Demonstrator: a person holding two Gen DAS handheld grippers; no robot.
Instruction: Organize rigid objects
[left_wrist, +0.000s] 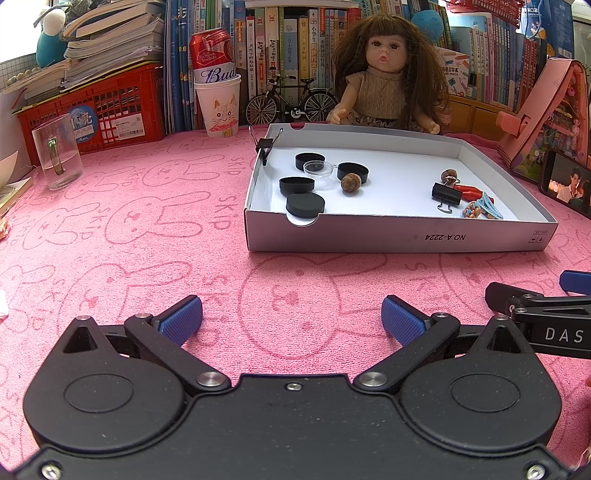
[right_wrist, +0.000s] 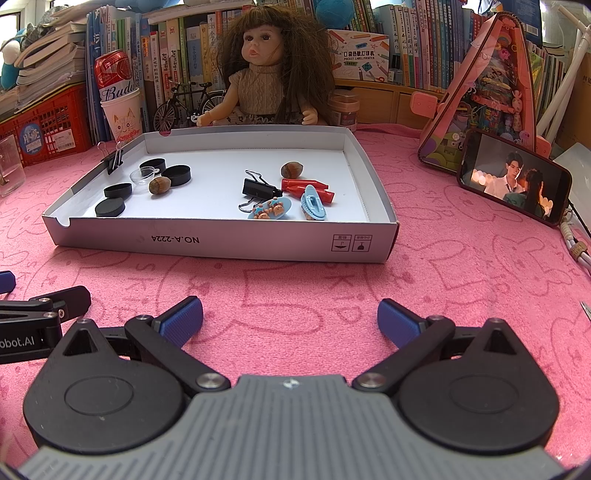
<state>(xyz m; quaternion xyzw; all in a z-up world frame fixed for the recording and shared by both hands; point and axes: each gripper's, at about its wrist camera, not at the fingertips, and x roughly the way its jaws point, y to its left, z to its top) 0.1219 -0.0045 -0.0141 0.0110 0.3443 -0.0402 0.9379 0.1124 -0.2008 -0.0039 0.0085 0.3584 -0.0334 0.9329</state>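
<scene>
A shallow white box lid (left_wrist: 399, 236) (right_wrist: 229, 243) lies on the pink cloth ahead of both grippers. Its left part holds several black round caps (left_wrist: 305, 204) (right_wrist: 110, 207), a clear dish (left_wrist: 317, 168) (right_wrist: 144, 173) and a hazelnut (left_wrist: 350, 182) (right_wrist: 159, 184). Its right part holds a black binder clip (left_wrist: 447, 194) (right_wrist: 258, 189), red bottles (right_wrist: 306, 188), blue hair clips (right_wrist: 314, 203) and a second hazelnut (right_wrist: 291, 170). Another binder clip (left_wrist: 264, 144) (right_wrist: 113, 158) grips the left wall. My left gripper (left_wrist: 291, 321) and right gripper (right_wrist: 290, 319) hover open and empty over the cloth, short of the lid.
A doll (left_wrist: 384, 74) (right_wrist: 262, 70) sits behind the lid beside a model bicycle (left_wrist: 291, 101). A glass mug (left_wrist: 57, 151), paper cup with can (left_wrist: 218, 99) and red crate (left_wrist: 92, 114) stand left. A phone (right_wrist: 513, 177) and pink stand (right_wrist: 487, 92) are right.
</scene>
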